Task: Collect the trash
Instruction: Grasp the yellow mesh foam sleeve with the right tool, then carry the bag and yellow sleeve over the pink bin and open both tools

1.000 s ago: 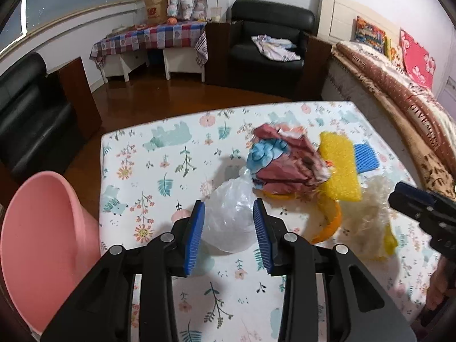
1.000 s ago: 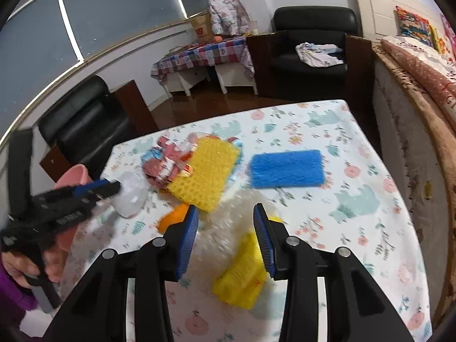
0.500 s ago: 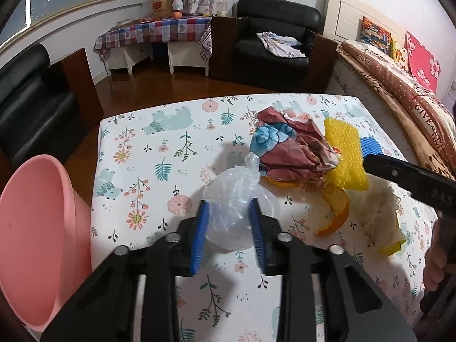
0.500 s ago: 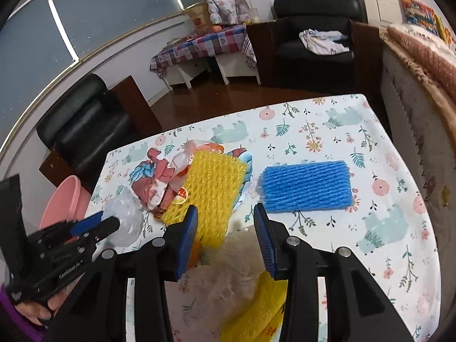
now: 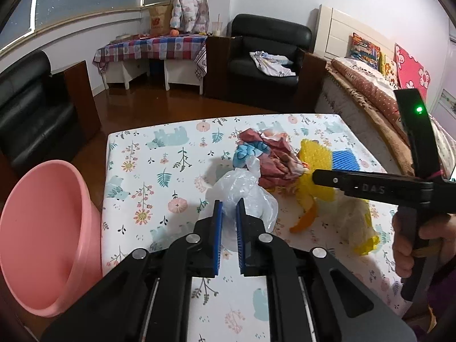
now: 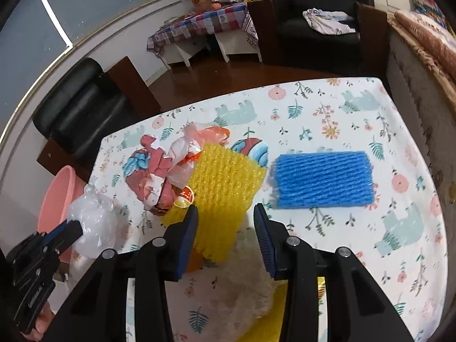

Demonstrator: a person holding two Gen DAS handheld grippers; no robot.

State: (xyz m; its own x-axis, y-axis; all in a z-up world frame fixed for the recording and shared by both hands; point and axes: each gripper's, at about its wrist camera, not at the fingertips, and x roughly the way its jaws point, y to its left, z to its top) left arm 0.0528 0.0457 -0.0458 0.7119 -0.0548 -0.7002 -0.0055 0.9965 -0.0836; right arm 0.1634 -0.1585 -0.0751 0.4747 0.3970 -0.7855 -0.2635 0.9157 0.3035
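While the left hand works on the clear bag, the notes go from the near things to the far ones.

Left gripper [image 5: 227,213]: its jaws are closing and stand narrow, with the clear plastic bag [image 5: 248,196] pinched between the blue pads.
Clear plastic bag: it sits at the near left part of the table [image 5: 159,154], just beside the crumpled wrapper; it is thin and slippery, so I think the pads should bite a thick fold, not only the loose skin.
Right gripper [image 6: 226,228]: its jaws are closing but are not yet tight; the white fluffy material [image 6: 242,293] and the near end of the yellow foam net [image 6: 222,182] lie between and under them. I cannot tell whether the pads press on anything.
Advice for the right side: close on one piece only, because two pieces taken together may fall apart on the way.
Pink basin [image 5: 42,228]: it stands just beside the left edge of the table, below its top; I judge it is the place for the trash, so the bag needs only a short lift and a move to the left.
Orange peel [image 5: 303,219]: it lies partly under the yellow net.
Crumpled wrapper [image 5: 270,156]: red and blue, near the middle of the table.
Blue foam net [image 6: 322,179]: flat, on the far right, well apart from the pile.
Writing, near: "DAS" on the black body of the right gripper, seen from the left camera.
Writing, far: a red logo on a brown paper bag [image 5: 158,21] at the wall; I cannot read it.
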